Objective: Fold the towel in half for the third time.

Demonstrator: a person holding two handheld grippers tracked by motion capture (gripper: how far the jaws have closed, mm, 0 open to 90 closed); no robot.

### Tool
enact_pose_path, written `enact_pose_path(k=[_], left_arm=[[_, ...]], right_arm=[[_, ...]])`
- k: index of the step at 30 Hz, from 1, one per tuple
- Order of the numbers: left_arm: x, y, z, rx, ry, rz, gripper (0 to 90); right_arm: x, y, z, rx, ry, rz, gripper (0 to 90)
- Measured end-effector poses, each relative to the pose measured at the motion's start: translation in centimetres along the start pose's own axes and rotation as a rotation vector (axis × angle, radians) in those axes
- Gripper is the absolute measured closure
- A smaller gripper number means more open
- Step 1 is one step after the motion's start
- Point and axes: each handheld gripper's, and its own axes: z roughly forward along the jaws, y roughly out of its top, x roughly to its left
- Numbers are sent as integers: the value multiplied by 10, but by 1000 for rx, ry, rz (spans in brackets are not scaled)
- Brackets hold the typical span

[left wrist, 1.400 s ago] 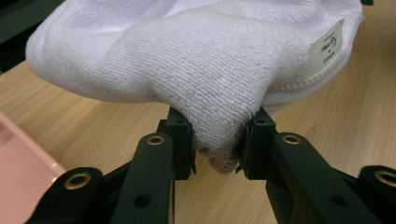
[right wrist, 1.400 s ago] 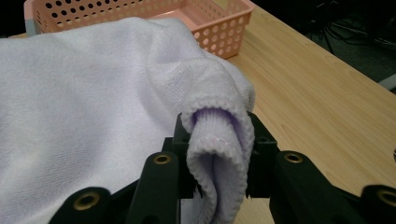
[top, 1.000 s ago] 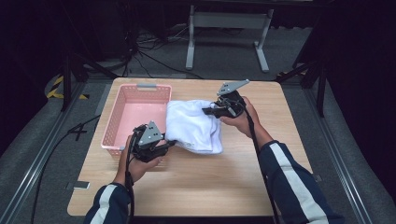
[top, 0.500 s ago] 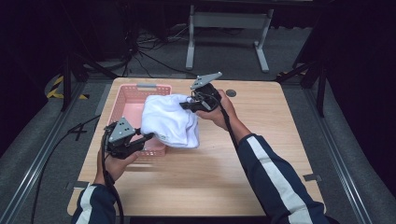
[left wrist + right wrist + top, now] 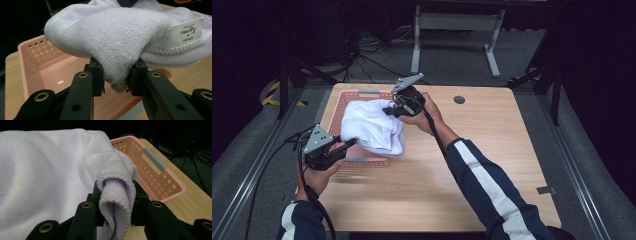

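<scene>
A folded white towel [image 5: 373, 126] hangs in the air over a pink perforated basket [image 5: 339, 102] at the table's left. My left gripper [image 5: 347, 144] is shut on the towel's near corner; in the left gripper view the towel [image 5: 117, 40] bunches between the pads above the basket [image 5: 37, 65]. At the far side my right gripper [image 5: 389, 111] is shut on a rolled edge, and in the right gripper view that towel [image 5: 50, 175] edge is pinched between the pads beside the basket [image 5: 160, 177].
The wooden table [image 5: 492, 165] stretches open to the right and front of the basket. A small dark round grommet [image 5: 459, 99] sits near its far edge. A metal stand [image 5: 452, 22] and cables lie on the floor beyond.
Both grippers have carried the towel leftward, from the table beside the basket to above the basket. Both grips have stayed the same.
</scene>
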Motion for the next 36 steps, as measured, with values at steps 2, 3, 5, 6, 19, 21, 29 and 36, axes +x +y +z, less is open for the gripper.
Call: enact_pose_path(k=[2,3,5,6,19,21,29,36], left_arm=[[2,-2,-1,-2,5,-3,703],[4,-3,-2,-1,13,-2,703],[9,-7,-3,11,26,-15,703],[10,-9,-3,18,43,-13,703],[28,-26,9,90,108,-52,699],[30,-29,14,121,113,-38,698],[37,-35,27,164,131,-65,689],[39,-40,34,209,124,-77,651]], right_arm=[[1,1,3,0,5,-3,707],[3,2,6,2,4,-7,707],[6,4,13,2,10,-14,706],[7,5,17,-1,8,-17,706],[3,1,49,7,29,23,704],[2,-1,54,11,32,32,703],[-5,-11,67,22,21,73,693],[-7,-19,78,51,4,86,667]])
